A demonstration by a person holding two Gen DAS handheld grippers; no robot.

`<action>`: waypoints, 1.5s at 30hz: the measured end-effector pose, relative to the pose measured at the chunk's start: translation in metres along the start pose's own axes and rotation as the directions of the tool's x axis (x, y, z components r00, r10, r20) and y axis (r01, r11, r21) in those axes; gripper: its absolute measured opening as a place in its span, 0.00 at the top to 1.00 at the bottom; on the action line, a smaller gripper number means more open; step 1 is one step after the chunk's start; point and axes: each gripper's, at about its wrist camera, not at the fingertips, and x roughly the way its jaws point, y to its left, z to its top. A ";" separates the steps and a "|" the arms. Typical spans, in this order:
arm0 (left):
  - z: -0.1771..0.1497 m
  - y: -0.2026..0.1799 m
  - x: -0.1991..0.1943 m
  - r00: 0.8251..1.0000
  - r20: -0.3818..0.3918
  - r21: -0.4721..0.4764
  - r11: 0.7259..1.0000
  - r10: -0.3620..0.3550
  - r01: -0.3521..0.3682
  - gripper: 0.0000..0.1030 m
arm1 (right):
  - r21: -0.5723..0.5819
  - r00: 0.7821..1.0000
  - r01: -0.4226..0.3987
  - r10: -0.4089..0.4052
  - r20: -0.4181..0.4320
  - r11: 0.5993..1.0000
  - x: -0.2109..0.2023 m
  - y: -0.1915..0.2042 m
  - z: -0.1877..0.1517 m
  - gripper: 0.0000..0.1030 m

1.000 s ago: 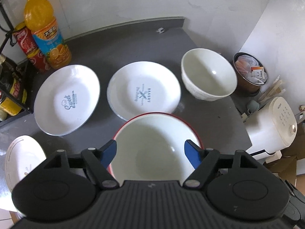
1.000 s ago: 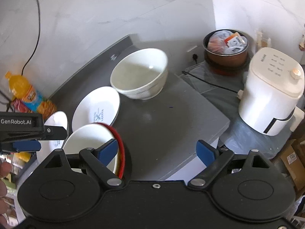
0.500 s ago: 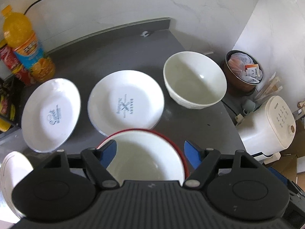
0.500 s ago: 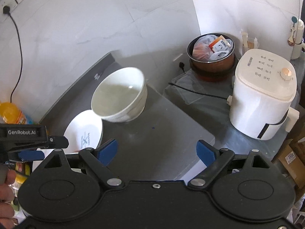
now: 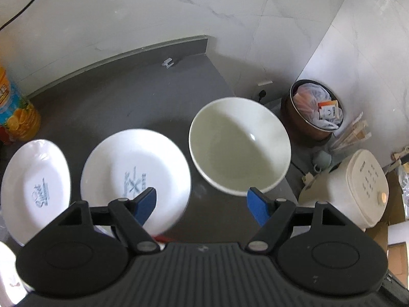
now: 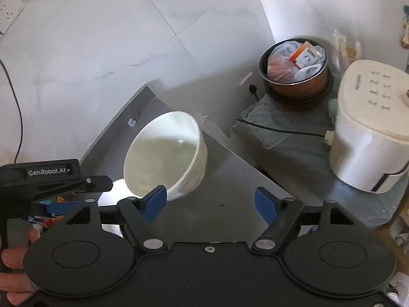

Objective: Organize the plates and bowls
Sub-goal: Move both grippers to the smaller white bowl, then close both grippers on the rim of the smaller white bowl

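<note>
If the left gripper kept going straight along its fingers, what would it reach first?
Probably the grey countertop in the gap between the white plate and the white bowl. The left gripper is open and empty; the bowl's rim lies close by its right-hand finger, though depth is unclear.

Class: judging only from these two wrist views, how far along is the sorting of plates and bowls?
Done: nothing looks stacked; the two printed plates lie side by side, the white bowl apart. In hand: nothing; left gripper and right gripper are open and empty. Left: all the stacking.

Two white plates (image 5: 135, 176) (image 5: 35, 192) lie beside an upright white bowl (image 5: 239, 145).
</note>
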 end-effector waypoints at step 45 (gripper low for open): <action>0.037 0.023 0.096 0.996 -0.081 -0.085 0.996 -0.040 0.033 0.95 | 0.032 0.989 0.026 -0.021 -0.143 0.999 0.085 0.022 0.025 0.79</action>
